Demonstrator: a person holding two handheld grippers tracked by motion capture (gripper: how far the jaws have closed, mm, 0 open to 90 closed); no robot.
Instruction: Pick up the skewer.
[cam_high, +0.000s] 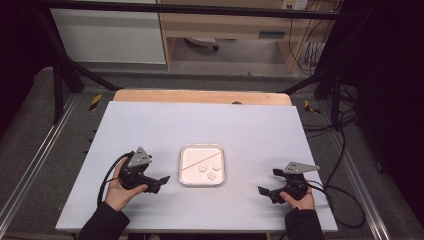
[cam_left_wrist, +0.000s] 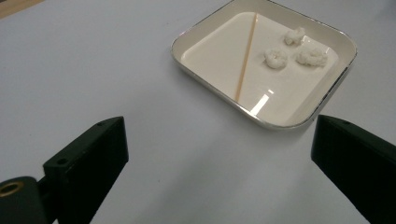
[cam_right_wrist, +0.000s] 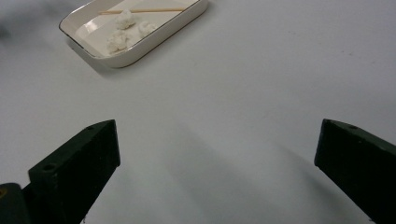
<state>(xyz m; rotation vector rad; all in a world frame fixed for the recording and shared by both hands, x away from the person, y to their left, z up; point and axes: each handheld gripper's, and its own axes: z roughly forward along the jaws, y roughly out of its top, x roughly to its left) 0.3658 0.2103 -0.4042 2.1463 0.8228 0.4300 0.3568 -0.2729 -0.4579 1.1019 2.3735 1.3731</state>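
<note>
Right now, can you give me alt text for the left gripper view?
A square cream dish with a metallic rim sits on the white table, holding a thin wooden stick and three white fluffy lumps. The open left gripper points toward it.

Table (cam_high: 200, 125) evenly and brightly lit from overhead; surroundings fall off to near black at left and right edges of the high view, which is soft and low in detail. Left gripper view: sharp glare streak on the tray (cam_left_wrist: 261, 103) floor, jaws in the foreground slightly blurred. Right gripper view: broad soft shadows on the table surface, top left corner smeared and out of focus.
</note>
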